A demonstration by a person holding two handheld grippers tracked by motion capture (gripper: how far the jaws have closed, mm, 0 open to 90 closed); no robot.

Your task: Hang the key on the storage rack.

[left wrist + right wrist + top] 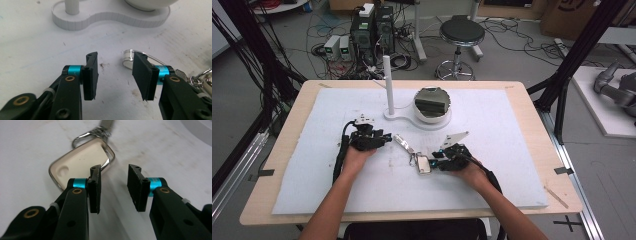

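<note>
Work surface: a white foam mat (512,150) laid over a light wooden table (287,145).

Item in hand: a cream-faced, chrome-rimmed key fob (423,164) joined by a metal clasp to a silver mesh strap (403,143); the assembly lies flat on the mat between the two grippers, near the person's edge of the table; in the right gripper view the key fob (80,163) sits just ahead and to the left of the jaws, clasp and strap running off toward the top of the picture.

Left gripper (384,138): held low over the mat in the person's left hand (357,159); in its own view the left gripper (115,76) has its jaws partly apart with bare mat between them; nothing gripped; the looped end of the strap (127,58) lies just beyond the right-hand jaw, whether touching it cannot be told.

Right gripper (435,159): held in the right hand (469,172), tips just beside the fob; in its own view the right gripper (114,188) also stands partly apart, gap empty; the left-hand jaw overlaps the fob's near corner; contact cannot be confirmed.

Further back on the mat: a white stand with an upright post (388,82) and a white round dish (432,106) on a shared base, well apart from the fob.
</note>
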